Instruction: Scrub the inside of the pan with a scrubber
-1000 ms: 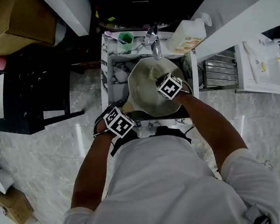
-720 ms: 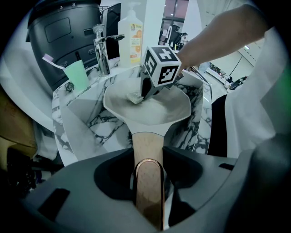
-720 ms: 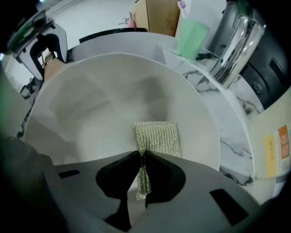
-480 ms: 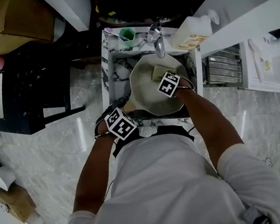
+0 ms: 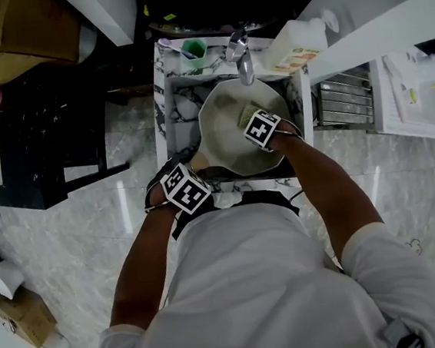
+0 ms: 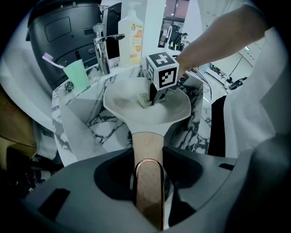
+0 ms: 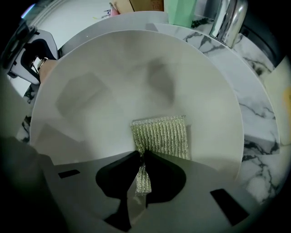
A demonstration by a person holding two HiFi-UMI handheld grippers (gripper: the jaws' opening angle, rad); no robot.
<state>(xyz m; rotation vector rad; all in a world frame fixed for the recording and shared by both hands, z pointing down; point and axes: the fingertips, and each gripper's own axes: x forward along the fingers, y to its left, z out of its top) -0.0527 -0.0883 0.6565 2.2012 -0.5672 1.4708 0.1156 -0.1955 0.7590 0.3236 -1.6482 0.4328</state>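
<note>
A white pan (image 5: 229, 133) (image 6: 145, 107) (image 7: 136, 82) sits in a small marble sink (image 5: 176, 108). Its wooden handle (image 6: 148, 154) runs between the jaws of my left gripper (image 6: 148, 182) (image 5: 186, 188), which is shut on it at the sink's near edge. My right gripper (image 7: 139, 157) (image 5: 263, 131) reaches into the pan and is shut on an edge of a green-yellow mesh scrubber (image 7: 161, 135) (image 5: 246, 115) (image 6: 144, 100). The scrubber lies flat against the pan's inner surface.
A chrome tap (image 5: 240, 57) (image 6: 102, 50) stands behind the sink. Next to it are a green cup with a toothbrush (image 5: 193, 52) (image 6: 75, 75) and a soap bottle (image 5: 293, 49) (image 6: 131, 34). A dark stool (image 5: 36, 134) is to the left, a metal rack (image 5: 341, 102) to the right.
The right gripper and scrubber have shifted across the pan, from its right side toward the far side and a little back. The left gripper has stayed on the handle.
</note>
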